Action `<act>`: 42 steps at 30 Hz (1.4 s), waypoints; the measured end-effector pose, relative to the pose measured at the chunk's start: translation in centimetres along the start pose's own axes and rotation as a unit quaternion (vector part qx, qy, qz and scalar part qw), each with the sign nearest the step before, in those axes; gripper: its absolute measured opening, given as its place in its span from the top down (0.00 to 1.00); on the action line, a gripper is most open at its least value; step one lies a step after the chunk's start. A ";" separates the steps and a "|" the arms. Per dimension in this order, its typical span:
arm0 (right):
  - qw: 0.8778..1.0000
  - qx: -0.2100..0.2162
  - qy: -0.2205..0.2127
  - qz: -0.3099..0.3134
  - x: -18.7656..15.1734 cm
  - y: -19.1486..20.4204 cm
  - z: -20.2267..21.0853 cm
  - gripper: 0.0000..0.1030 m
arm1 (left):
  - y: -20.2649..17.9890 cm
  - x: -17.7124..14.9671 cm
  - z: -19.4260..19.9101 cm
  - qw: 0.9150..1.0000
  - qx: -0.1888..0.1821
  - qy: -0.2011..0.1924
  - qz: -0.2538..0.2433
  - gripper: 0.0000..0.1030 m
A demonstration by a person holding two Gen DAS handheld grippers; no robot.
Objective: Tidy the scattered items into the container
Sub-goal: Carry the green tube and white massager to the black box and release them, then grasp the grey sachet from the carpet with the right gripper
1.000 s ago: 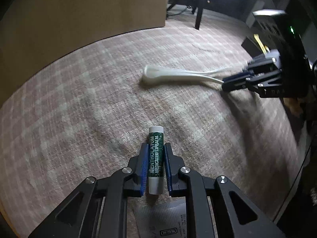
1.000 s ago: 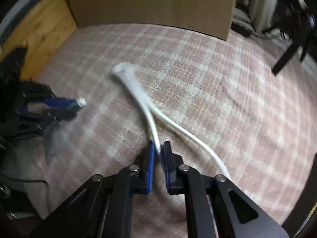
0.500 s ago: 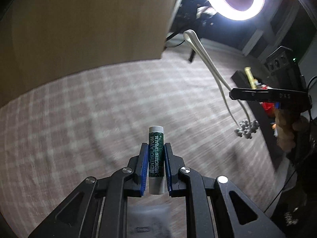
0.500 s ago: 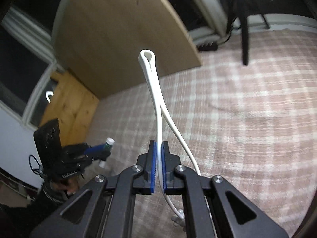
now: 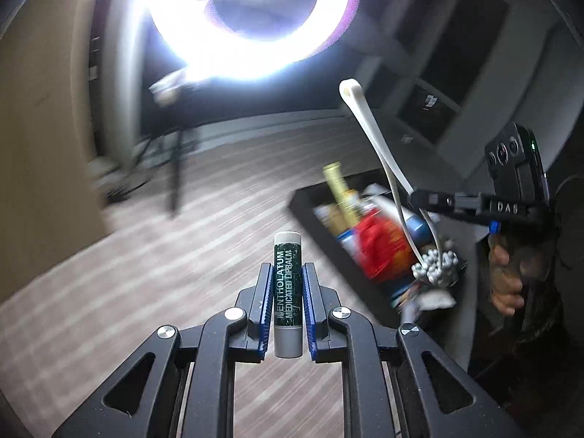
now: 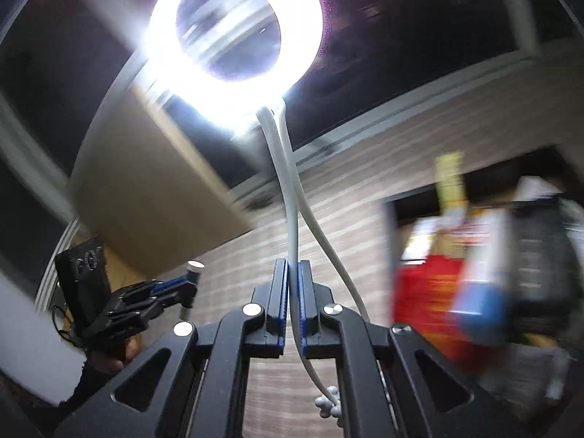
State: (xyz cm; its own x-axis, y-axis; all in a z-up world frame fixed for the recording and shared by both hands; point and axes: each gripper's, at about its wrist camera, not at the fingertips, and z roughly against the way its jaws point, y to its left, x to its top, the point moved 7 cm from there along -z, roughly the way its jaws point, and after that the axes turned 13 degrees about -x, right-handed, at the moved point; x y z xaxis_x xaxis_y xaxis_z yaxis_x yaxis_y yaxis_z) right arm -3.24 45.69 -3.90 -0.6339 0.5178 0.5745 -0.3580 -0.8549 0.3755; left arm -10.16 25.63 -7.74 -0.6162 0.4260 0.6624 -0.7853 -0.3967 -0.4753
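Fingers of the left gripper (image 5: 287, 301) are clamped on a Mentholatum lip balm stick (image 5: 288, 284), its long axis running straight out along them, white cap forward. From that stick the black container (image 5: 330, 237) lies ahead and to the right, already crowded with a red packet (image 5: 379, 244) and a gold-topped bottle (image 5: 337, 182) (all blurred).

Closed tight, the right gripper (image 6: 290, 306) pinches one arm of a white bent-strip massager (image 6: 288, 197), whose looped end stands up towards the ring light (image 6: 233, 36) and whose beaded ends (image 5: 436, 268) dangle below. In the left wrist view those beads hang right over the container's near end, so the right hand looks nearer to dropping; its load may block the left hand's path.
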 end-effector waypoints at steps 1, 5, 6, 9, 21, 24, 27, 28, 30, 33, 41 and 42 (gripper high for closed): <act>1.000 -0.015 -0.006 -0.012 0.0 -1.7 0.8 0.95 | -1.1 0.4 -1.4 1.000 -0.013 0.002 -0.008 0.86; 0.995 -0.072 -0.020 -0.063 -1.0 -8.4 3.2 0.95 | -4.5 3.8 -6.7 0.998 -0.040 0.021 -0.041 0.86; 0.994 -0.082 -0.020 -0.073 -1.1 -9.9 3.6 0.95 | -4.9 4.5 -8.0 0.998 -0.043 0.026 -0.045 0.86; 0.990 -0.104 -0.018 -0.091 -1.9 -12.9 4.1 0.95 | -5.7 6.1 -11.4 0.997 -0.049 0.039 -0.055 0.86; 0.978 -0.176 -0.033 -0.106 -2.6 -16.4 3.4 0.81 | -5.7 9.6 -17.4 0.997 -0.029 0.046 -0.057 0.65; 0.978 -0.182 -0.043 -0.089 -2.1 -15.6 4.0 0.81 | -5.7 9.8 -15.9 0.997 -0.026 0.039 -0.066 0.65; 0.981 -0.172 -0.048 -0.079 -1.7 -14.6 4.4 0.81 | -5.3 9.8 -13.9 0.997 -0.021 0.034 -0.067 0.65; 0.981 -0.169 -0.049 -0.077 -1.6 -14.3 4.5 0.81 | -5.1 9.8 -13.2 0.997 -0.020 0.032 -0.066 0.65; 0.982 -0.162 -0.050 -0.080 -1.6 -13.9 4.6 0.81 | -4.6 9.6 -11.6 0.997 -0.010 0.026 -0.069 0.65; 0.984 -0.149 -0.053 -0.084 -1.6 -13.4 5.2 0.81 | -4.0 9.2 -8.5 0.997 0.005 0.015 -0.073 0.65; 0.993 -0.101 -0.047 -0.030 -2.6 -7.5 5.8 0.81 | -0.6 5.0 2.4 0.996 0.075 -0.008 -0.056 0.65; 0.994 -0.095 -0.044 -0.018 -2.8 -6.4 5.6 0.81 | 0.0 4.0 4.1 0.994 0.091 -0.010 -0.052 0.64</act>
State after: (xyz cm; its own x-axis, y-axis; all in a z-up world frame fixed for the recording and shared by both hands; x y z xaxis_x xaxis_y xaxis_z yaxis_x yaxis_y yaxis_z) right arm 4.72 49.87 -3.84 -0.5591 0.5417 0.6276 -0.5076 -0.8222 0.2575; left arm -12.42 24.01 -2.71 -0.5296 0.4565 0.7150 -0.8197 -0.4924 -0.2927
